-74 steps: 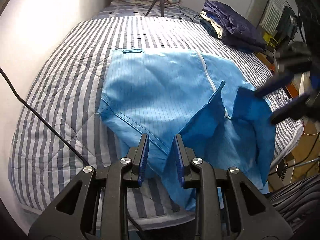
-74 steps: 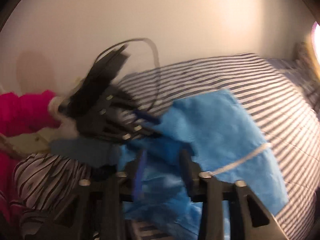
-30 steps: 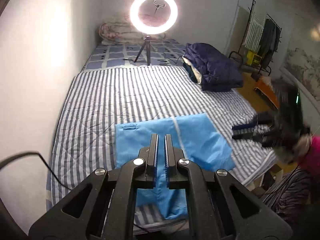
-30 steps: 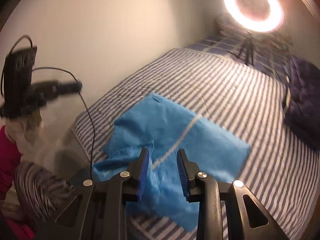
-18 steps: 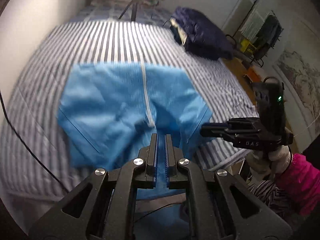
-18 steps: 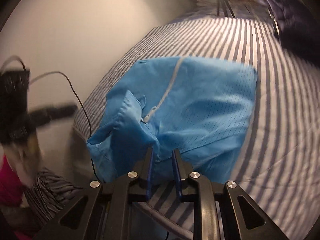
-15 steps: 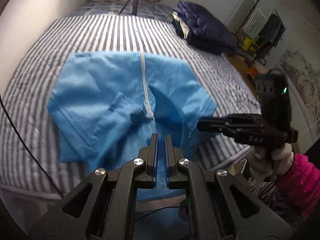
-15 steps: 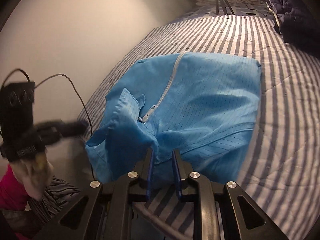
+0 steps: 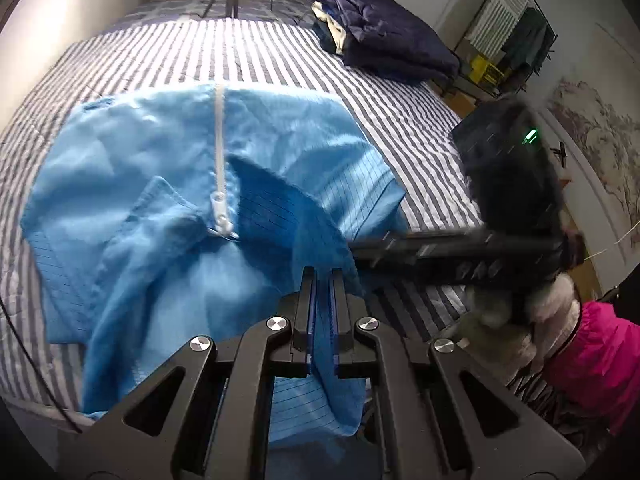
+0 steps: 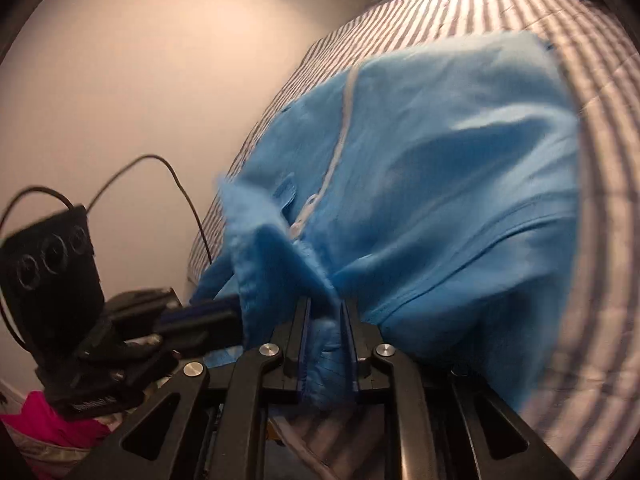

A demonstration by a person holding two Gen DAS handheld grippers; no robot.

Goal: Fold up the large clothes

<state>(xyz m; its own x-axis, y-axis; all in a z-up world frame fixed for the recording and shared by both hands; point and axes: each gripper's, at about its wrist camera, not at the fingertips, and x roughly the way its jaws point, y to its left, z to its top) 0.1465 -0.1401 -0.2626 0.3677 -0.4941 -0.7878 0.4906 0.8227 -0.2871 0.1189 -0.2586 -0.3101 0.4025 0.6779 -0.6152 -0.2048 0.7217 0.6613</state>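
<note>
Left gripper (image 9: pixel 322 276) clamps the light-blue zippered fabric garment (image 9: pixel 168 184); right gripper (image 10: pixel 325 308), jaws closing on its edge, to fold it over the striped bed (image 9: pixel 168 52).

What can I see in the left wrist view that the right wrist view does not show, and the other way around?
Only the left wrist view shows the folded dark navy clothes at the far side of the bed, the clothes rack and the wall painting.

Only the right wrist view shows the bare wall beside the bed and the black cable rising from the left gripper.

Both show the blue garment with its white zipper on the striped bed. The left gripper is shut on its fabric; the right gripper is closing, with fabric between its jaws.
</note>
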